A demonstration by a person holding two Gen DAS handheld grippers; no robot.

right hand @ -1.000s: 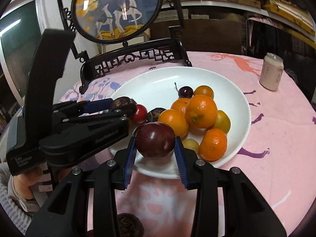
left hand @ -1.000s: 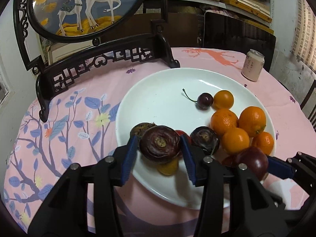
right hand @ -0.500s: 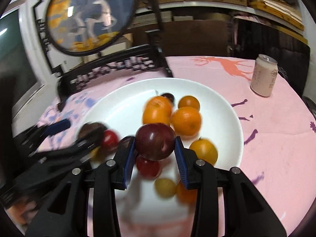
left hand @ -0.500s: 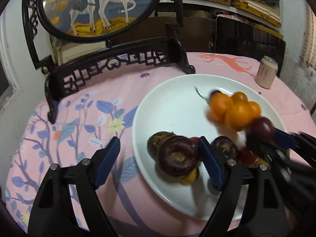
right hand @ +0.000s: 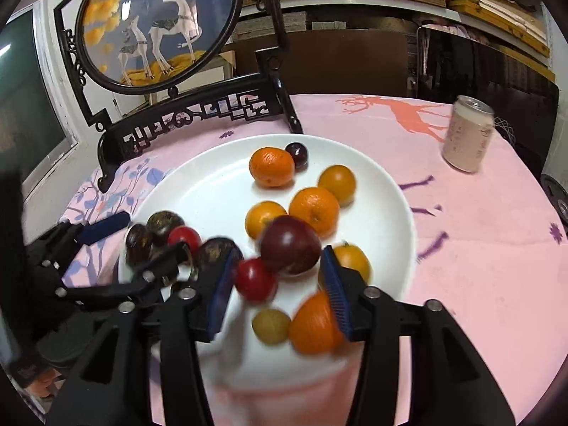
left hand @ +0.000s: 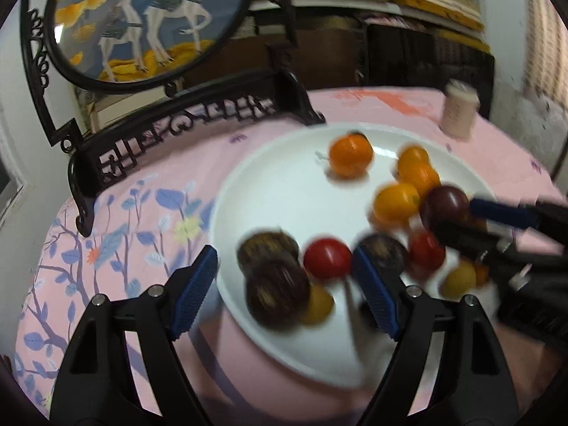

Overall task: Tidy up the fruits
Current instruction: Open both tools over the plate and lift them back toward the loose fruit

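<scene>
Your left gripper (left hand: 284,291): fingers wide apart, gripping nothing.
Your right gripper (right hand: 278,291): fingers opening, dark plum (right hand: 290,244) between them.
Plate (right hand: 383,191): many fruits.

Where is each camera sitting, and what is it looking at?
Left wrist: sits on the left gripper, looking down past its open blue pads at the white plate; the right gripper pokes in from the right.
Right wrist: sits on the right gripper, jaws opening around a dark plum; the left gripper shows at left.
Both see the plate, oranges, deer screen and can.
</scene>
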